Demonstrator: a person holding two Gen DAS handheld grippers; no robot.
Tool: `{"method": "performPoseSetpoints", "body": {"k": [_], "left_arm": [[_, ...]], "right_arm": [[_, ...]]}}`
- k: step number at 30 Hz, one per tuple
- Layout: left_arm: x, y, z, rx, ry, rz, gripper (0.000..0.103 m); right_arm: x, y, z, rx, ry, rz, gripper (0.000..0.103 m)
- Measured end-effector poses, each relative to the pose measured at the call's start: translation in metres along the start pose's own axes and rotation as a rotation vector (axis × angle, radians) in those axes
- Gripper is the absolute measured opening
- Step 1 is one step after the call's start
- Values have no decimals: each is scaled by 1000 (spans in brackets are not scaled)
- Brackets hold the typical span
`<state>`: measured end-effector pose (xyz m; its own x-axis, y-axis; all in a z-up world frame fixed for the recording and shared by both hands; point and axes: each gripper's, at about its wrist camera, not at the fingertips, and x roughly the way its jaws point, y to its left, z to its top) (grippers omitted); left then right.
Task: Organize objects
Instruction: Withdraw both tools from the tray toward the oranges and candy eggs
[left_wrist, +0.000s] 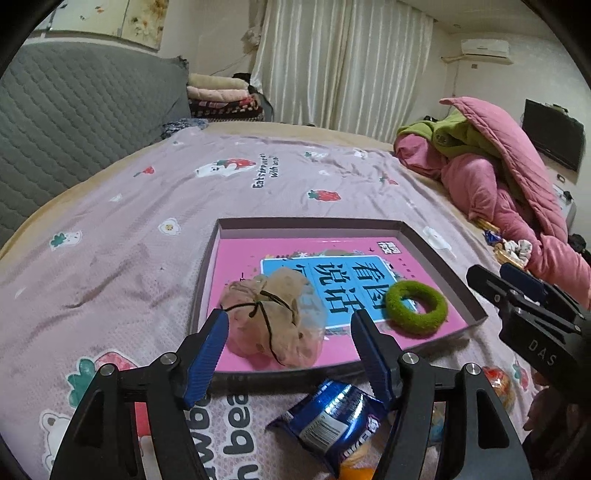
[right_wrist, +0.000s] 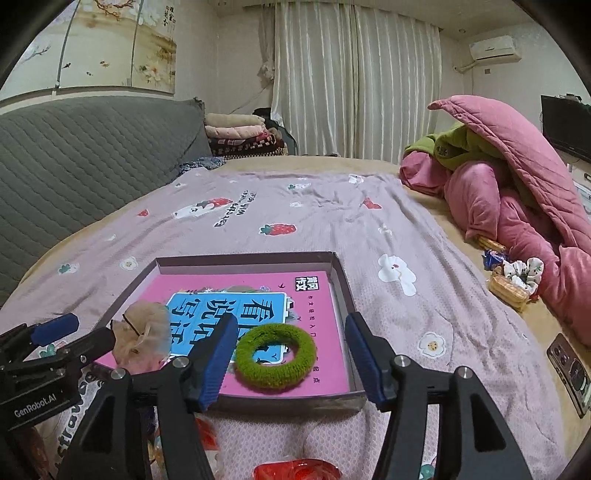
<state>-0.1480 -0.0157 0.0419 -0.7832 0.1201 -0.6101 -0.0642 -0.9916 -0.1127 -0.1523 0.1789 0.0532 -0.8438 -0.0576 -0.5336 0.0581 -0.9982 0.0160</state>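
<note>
A shallow grey box (left_wrist: 439, 254) (right_wrist: 341, 275) lies on the bed with a pink book (left_wrist: 243, 254) (right_wrist: 317, 306) flat inside. On the book sit a beige mesh pouch tied with black cord (left_wrist: 273, 325) (right_wrist: 146, 336) and a green fuzzy ring (left_wrist: 415, 306) (right_wrist: 275, 356). My left gripper (left_wrist: 290, 321) is open, its fingers either side of the pouch, at the box's near edge. My right gripper (right_wrist: 290, 328) is open, just in front of the ring, empty. A blue snack packet (left_wrist: 328, 417) lies on the bed below the left gripper.
A red wrapped item (right_wrist: 295, 470) lies near the bed's front edge. Biscuits, wrappers and a scrunchie (right_wrist: 513, 277) sit by the pink quilt pile (right_wrist: 517, 184) at right. A phone (right_wrist: 570, 369) lies far right. A grey headboard (right_wrist: 74, 158) is at left.
</note>
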Motion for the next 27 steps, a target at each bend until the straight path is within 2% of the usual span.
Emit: {"method": "performPoseSetpoints", "body": {"k": [14, 21, 27], "left_arm": [[-17, -6, -22, 16, 14, -41, 70], [-20, -11, -33, 39, 27, -23, 70], [-30, -15, -43, 45, 15, -20, 70]], "right_arm": [[-23, 0, -19, -11, -33, 7, 65], [-36, 0, -31, -32, -45, 0, 68], [-44, -2, -47, -49, -19, -9, 72]]}}
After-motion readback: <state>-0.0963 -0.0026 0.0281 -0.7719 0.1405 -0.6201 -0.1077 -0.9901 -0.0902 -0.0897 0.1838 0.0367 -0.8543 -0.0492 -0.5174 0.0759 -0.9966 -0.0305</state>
